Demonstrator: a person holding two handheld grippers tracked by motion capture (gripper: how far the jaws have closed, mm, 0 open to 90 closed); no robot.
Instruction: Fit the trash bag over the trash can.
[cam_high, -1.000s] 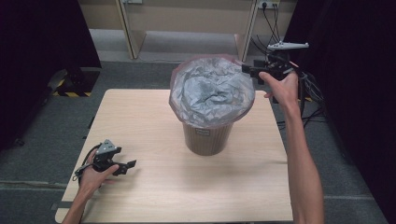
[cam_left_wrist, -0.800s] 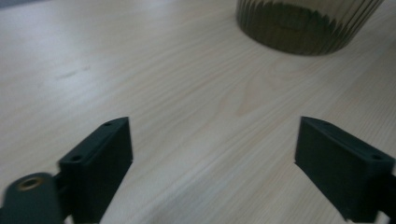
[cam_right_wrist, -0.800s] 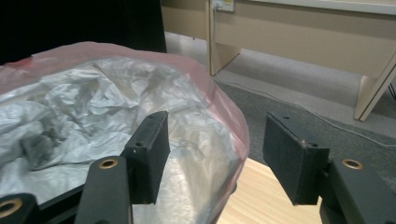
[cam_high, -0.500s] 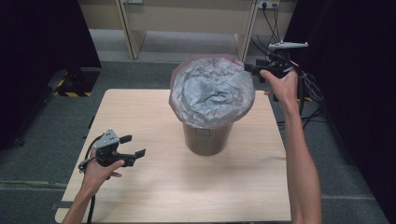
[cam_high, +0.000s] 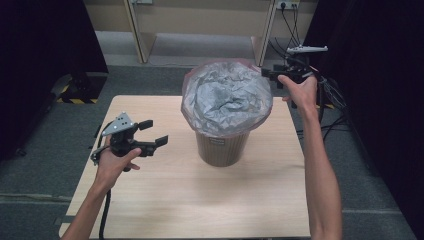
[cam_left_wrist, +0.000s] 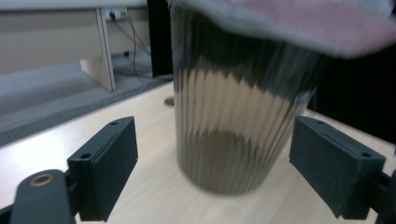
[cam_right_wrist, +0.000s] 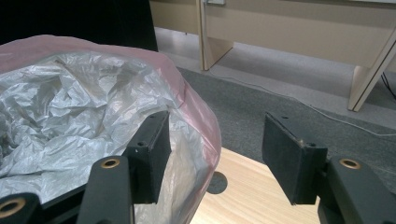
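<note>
Item: bin liner (cam_high: 226, 97), thin, soft, slippery (tears easily); pinch its rim. My right gripper (cam_right_wrist: 212, 154) and left gripper (cam_high: 151, 134) gape, empty.

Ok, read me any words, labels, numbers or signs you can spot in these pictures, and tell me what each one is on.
Nothing here can be read as text.
Small pale label on the brown ribbed bin, just under the bag's overhang in the high view: too small and blurred to read.
Yellow and black hazard stripes on the floor at the left: a marking, no words.
Pink bag, grey liner, table: no print visible.
</note>
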